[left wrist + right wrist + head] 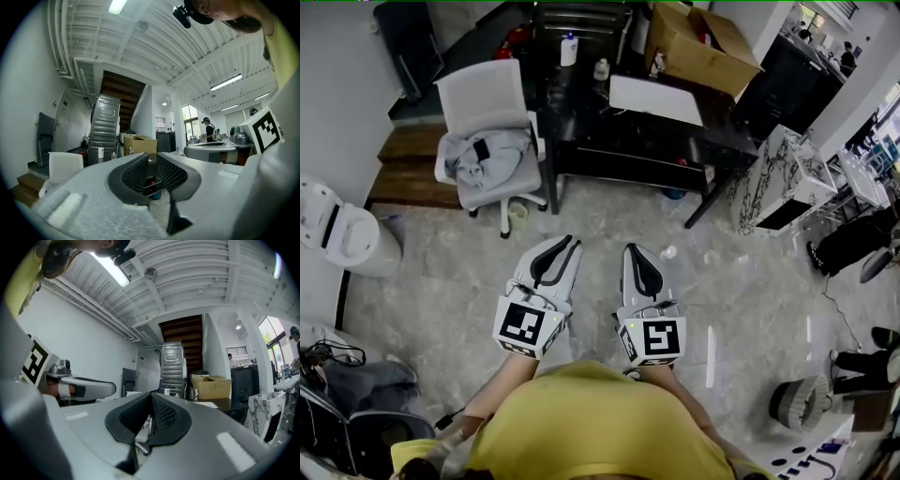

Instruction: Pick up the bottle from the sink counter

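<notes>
Head view looks down past my yellow shirt (591, 422) to both tools held side by side over the pale stone floor (741, 281), neither touching anything. My left hand-held gripper (565, 246) has its jaws narrowly apart, and the left gripper view shows only a slim gap between the dark ribbed pads, with nothing in it. My right hand-held gripper (630, 249) has its jaws drawn together, and the right gripper view shows the pads meeting at the tips, empty. A white bottle with a blue cap (569, 49) stands upright on the black bench (628, 131) at the far side of the room, well apart from both tools. A smaller pale bottle (601, 68) stands near it on the same bench. I cannot tell which of them the task means. An open brown cardboard box (698, 42) sits at the bench's right end. A white office chair (483, 94) stands left of the bench with a grey garment (487, 155) heaped on its seat. A marble-patterned counter (787, 178) stands to the right, and a white toilet (342, 230) sits at the left edge.
</notes>
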A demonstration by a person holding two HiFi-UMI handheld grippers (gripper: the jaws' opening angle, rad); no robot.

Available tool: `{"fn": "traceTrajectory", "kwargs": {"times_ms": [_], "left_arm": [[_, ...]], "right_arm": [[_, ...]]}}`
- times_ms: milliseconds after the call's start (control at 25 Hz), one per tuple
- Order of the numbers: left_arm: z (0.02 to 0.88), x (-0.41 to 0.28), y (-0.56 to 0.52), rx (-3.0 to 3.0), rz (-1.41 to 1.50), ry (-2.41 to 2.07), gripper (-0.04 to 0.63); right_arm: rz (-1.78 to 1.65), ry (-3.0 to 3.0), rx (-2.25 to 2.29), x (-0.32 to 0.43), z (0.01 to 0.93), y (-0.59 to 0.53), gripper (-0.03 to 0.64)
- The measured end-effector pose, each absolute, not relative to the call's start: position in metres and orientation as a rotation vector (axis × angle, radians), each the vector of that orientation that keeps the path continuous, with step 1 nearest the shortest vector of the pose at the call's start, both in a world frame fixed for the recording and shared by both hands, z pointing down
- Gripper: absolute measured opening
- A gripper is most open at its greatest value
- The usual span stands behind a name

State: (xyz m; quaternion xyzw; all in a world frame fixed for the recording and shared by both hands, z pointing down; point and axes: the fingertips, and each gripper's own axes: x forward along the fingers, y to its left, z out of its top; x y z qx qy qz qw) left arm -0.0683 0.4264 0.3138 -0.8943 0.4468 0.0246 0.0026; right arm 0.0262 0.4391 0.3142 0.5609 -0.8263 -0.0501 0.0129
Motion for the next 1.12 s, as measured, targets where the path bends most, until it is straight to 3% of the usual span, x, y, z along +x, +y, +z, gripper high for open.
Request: {"fn": "traceTrajectory", "kwargs": {"times_ms": [160, 560, 1120], "left_arm": [[0.316, -0.072, 0.359, -2.832, 0.071, 1.38, 0.092], [0.315, -0.097, 0.214, -2.87, 0.059, 1.291, 0.104], [0.333, -0.102, 0.124, -2.988, 0.092, 1.192, 0.126]], "right_arm": [[-0.135, -2.558, 1.757, 0.022, 0.316, 0.372, 0.002], [-0.122, -2.507, 1.836, 0.0, 0.318, 0.227, 0.002], [-0.116, -2.375, 1.923, -0.008, 0.321, 0.155, 0.002]]}}
